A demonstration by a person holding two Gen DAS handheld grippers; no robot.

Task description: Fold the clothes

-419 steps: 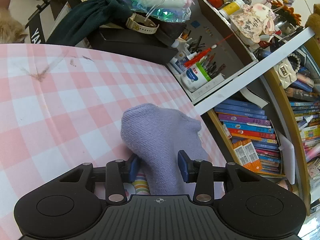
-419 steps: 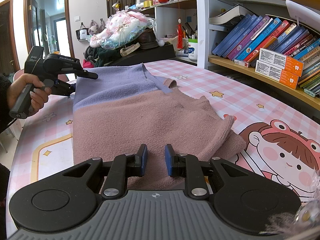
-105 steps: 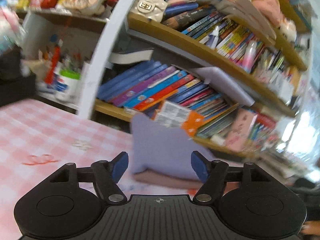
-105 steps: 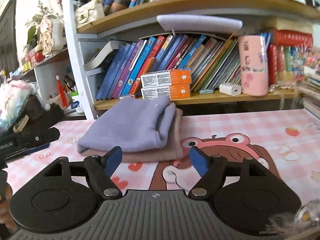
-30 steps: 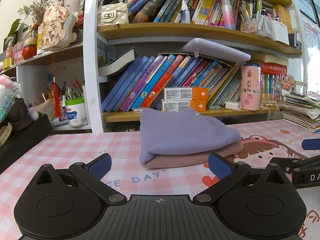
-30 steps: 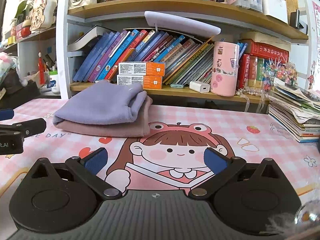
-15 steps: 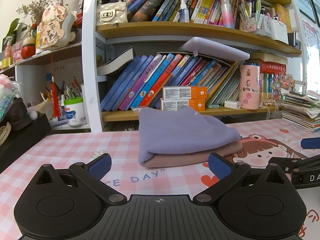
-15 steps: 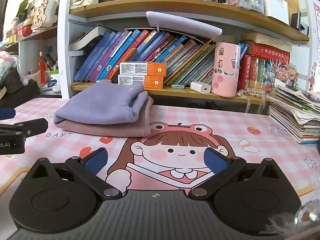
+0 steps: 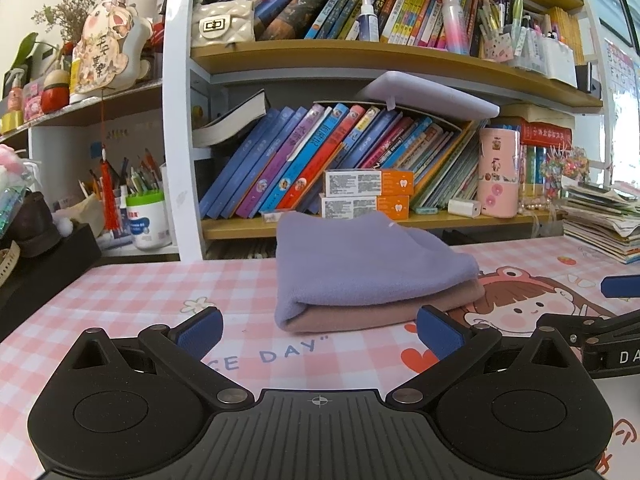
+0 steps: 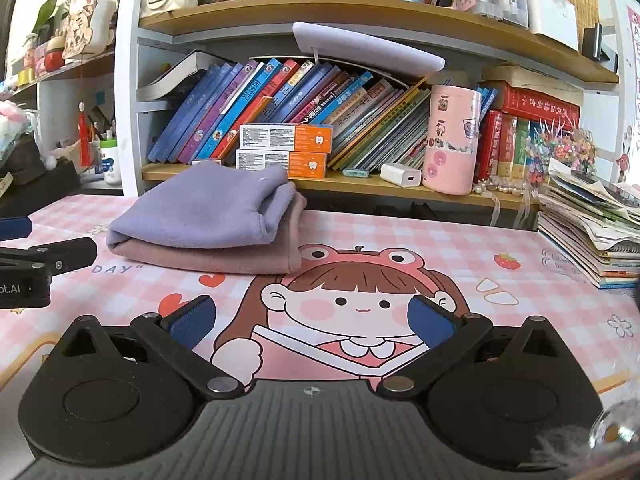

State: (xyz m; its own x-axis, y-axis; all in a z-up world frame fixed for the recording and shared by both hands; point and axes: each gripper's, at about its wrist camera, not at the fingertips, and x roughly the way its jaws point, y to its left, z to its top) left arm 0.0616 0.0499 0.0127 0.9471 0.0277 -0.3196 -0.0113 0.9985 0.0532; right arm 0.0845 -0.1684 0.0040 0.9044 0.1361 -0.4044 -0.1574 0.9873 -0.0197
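Left gripper [image 9: 319,331] spread wide, empty, low over table near front edge. Right gripper [image 10: 311,321] likewise splayed, holding nothing, beside it over cartoon girl print. Pink checked tablecloth [image 9: 132,292] covers table. Folded sweater [image 9: 370,270], lilac over dusty pink, lies near table's back edge, just before bookshelf [image 10: 360,20], apart from both grippers.

Both wrist cameras are sitting low over the table [image 9: 120,292], facing the bookshelf [image 9: 360,60]. Both are sharing the folded garment [image 9: 360,268] nearby, each catching the other's gripper at its edge.
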